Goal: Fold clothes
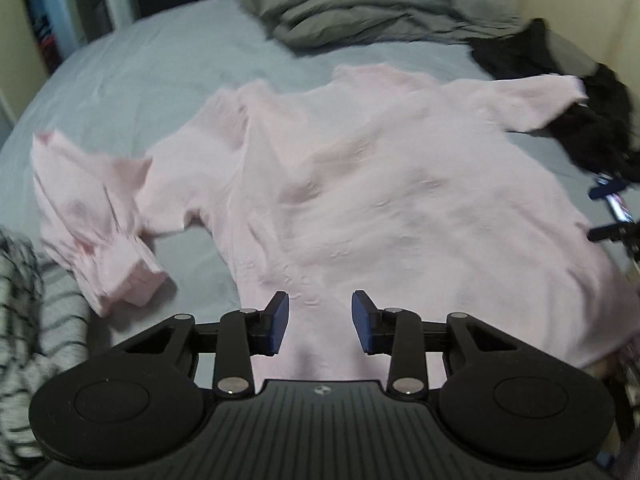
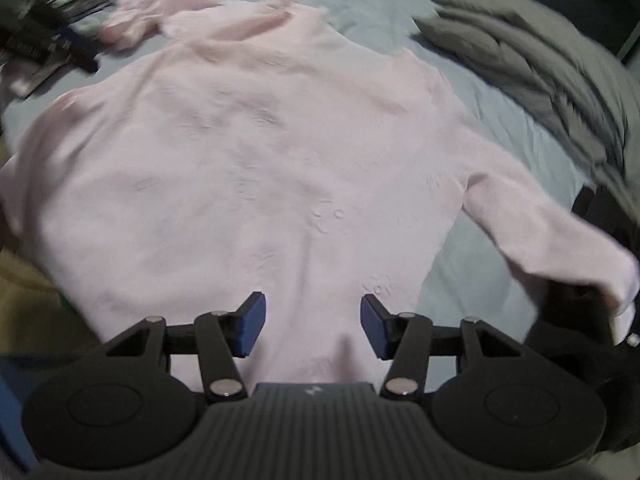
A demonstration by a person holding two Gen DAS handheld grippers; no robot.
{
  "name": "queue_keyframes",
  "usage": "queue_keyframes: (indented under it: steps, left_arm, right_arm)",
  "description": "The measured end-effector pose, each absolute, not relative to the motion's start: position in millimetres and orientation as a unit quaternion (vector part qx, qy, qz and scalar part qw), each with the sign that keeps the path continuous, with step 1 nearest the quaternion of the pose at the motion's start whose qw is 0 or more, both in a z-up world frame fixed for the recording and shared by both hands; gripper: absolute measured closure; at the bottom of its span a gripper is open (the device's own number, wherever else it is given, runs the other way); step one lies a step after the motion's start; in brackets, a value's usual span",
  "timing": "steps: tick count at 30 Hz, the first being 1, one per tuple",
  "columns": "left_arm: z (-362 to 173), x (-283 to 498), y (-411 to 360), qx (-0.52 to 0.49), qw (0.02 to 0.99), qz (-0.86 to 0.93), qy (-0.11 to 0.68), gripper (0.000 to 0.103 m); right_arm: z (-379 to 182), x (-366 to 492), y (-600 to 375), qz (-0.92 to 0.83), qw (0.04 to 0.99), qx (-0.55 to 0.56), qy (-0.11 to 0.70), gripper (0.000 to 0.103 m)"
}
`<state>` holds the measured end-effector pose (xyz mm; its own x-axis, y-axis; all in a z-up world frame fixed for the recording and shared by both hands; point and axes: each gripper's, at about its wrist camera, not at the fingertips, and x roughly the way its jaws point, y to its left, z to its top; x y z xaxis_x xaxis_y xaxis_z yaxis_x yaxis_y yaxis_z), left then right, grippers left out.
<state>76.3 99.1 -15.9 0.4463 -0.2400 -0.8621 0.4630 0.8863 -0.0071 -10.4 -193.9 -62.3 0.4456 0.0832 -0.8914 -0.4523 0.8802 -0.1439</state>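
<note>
A pale pink long-sleeved top (image 1: 360, 200) lies spread flat on the grey bed sheet (image 1: 140, 80). Its left sleeve (image 1: 92, 216) is bunched and folded back on itself; the other sleeve (image 1: 532, 100) reaches toward a dark heap. My left gripper (image 1: 319, 322) hovers over the top's near hem, jaws apart, nothing between the blue pads. In the right wrist view the same top (image 2: 248, 152) fills the frame, one sleeve (image 2: 560, 248) trailing to the right. My right gripper (image 2: 313, 326) is open above the hem, its pads clear of the cloth.
A grey-brown duvet (image 1: 360, 4) is heaped at the head of the bed, seen also as the duvet (image 2: 540, 64) at upper right. Black clothes (image 1: 592, 120) lie at the right edge. A striped garment (image 1: 36, 320) sits at the left.
</note>
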Motion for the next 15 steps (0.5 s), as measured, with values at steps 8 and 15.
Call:
queue_keyframes:
  steps: [8, 15]
  left_arm:
    - [-68, 102, 105, 0.129, 0.812, -0.167, 0.544, 0.070]
    - [-61, 113, 115, 0.117, 0.807, -0.159, 0.557, 0.070]
  right_arm:
    - [-109, 21, -206, 0.146, 0.812, -0.124, 0.552, 0.047]
    - [-93, 34, -235, 0.133, 0.816, -0.084, 0.557, 0.046]
